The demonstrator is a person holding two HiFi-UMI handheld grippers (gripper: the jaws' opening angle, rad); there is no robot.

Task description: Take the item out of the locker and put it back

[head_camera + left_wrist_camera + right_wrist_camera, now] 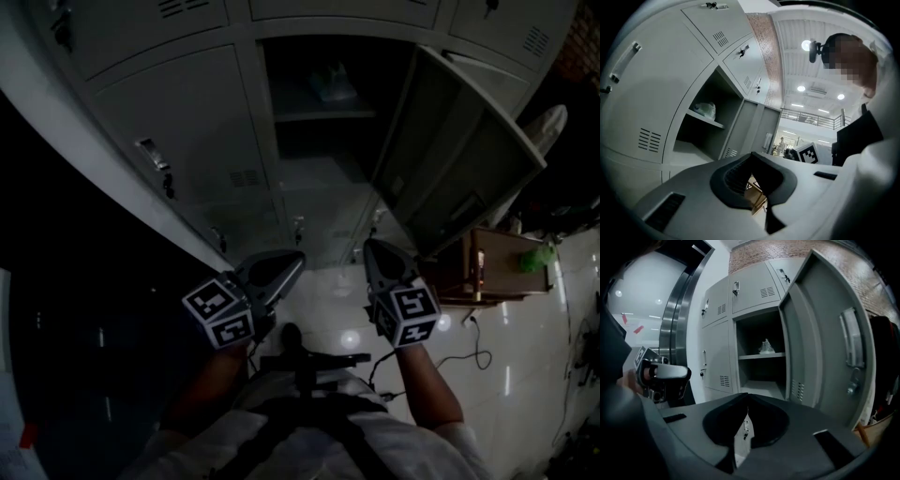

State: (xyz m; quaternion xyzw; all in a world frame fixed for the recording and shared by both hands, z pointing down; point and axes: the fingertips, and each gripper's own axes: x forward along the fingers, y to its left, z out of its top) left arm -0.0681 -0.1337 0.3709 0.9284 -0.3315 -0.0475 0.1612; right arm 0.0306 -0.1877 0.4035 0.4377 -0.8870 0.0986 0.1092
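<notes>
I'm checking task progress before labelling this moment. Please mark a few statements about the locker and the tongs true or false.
One locker door stands open. True.
The right tongs hold the pale item. False: they are shut on nothing; the item lies on the shelf inside.
The left tongs are shut and empty. True.
The neighbouring lockers are open too. False: their doors are shut.

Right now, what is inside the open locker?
On the locker's shelf lies one pale, crumpled item, maybe a bag. Nothing shows in the space under the shelf. The dark back above the shelf cannot be made out.
</notes>
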